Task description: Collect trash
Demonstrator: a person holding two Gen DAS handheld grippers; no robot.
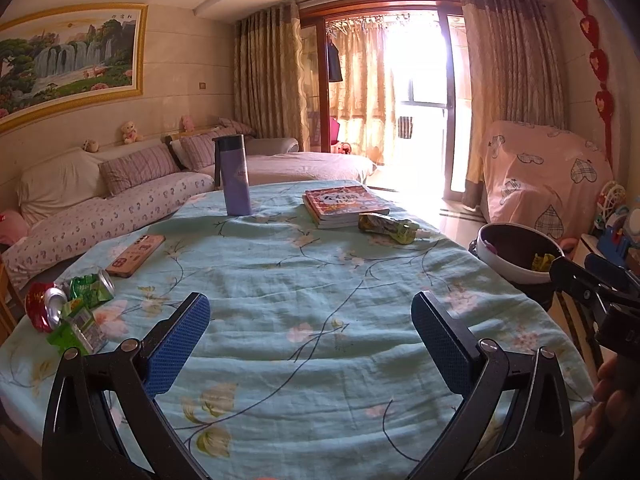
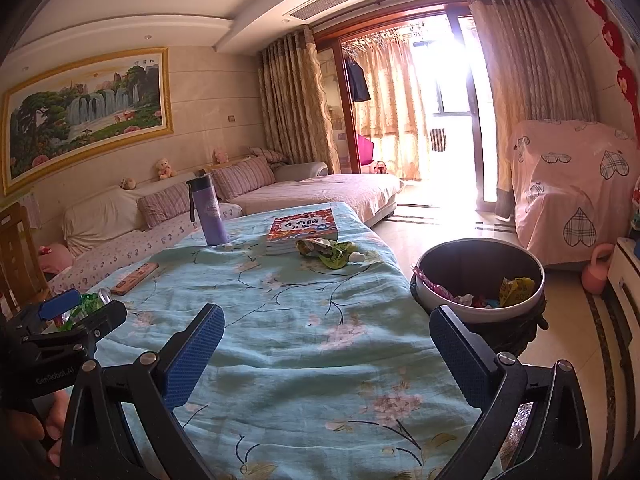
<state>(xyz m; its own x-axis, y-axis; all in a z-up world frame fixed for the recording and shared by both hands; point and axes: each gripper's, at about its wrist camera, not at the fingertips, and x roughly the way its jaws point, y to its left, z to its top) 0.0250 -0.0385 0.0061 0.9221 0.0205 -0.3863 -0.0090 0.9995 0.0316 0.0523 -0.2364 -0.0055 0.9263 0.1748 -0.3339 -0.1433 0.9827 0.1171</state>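
Two crushed cans, red and green, beside both spread, empty tools: left, right.

At nine o'clock the left gripper hides most of the green can in the right wrist view. The bin at three o'clock is partly covered by the right gripper in the left wrist view, its base out of sight. The book cover lettering is too small to read, and sun glare washes out the balcony door.

L tongs agape, R tongs agape
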